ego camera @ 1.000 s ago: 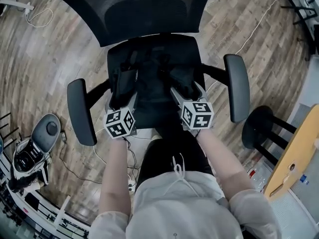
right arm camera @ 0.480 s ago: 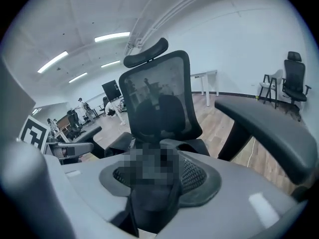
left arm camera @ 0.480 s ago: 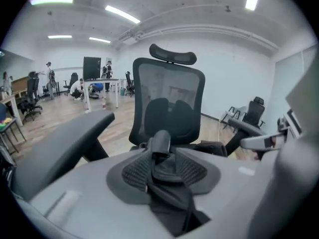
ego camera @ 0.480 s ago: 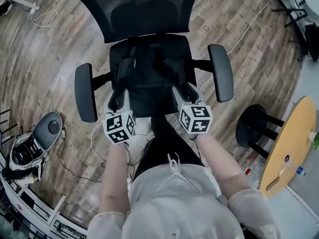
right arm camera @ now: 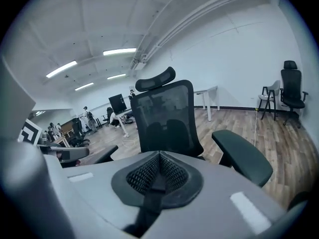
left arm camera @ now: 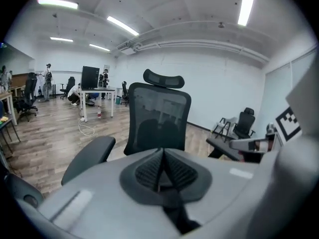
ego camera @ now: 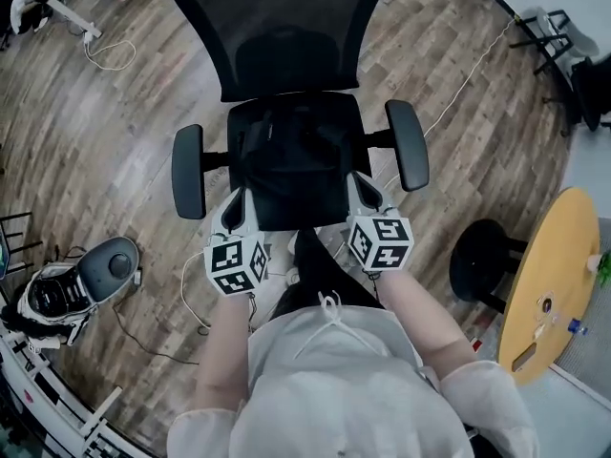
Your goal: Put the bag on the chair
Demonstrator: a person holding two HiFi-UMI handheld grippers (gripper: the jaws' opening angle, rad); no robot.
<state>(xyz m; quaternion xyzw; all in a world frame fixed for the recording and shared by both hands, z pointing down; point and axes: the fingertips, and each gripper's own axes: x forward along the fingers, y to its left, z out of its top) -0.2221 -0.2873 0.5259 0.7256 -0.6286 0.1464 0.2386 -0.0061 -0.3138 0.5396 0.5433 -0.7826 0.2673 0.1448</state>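
As bag [ego camera: 286,156] occupies chair [ego camera: 286,27], left hand-held gripper [ego camera: 241,198], right hand-held gripper [ego camera: 358,181] hang closed, empty, at front edge.

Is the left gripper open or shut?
Shut: the left gripper has both fingers pressed together in its own view, with nothing between them.

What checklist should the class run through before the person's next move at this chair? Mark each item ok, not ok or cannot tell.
1. Black bag lies on the seat of the black mesh-backed office chair: ok.
2. Bag settled, no strap over the seat edge: cannot tell, as it is black on black.
3. Left gripper shut with nothing between its jaws: ok.
4. Right gripper shut with nothing between its jaws: ok.
5. Floor behind free for a step back: not ok, since a white cable trails on the wooden floor near the person's feet.
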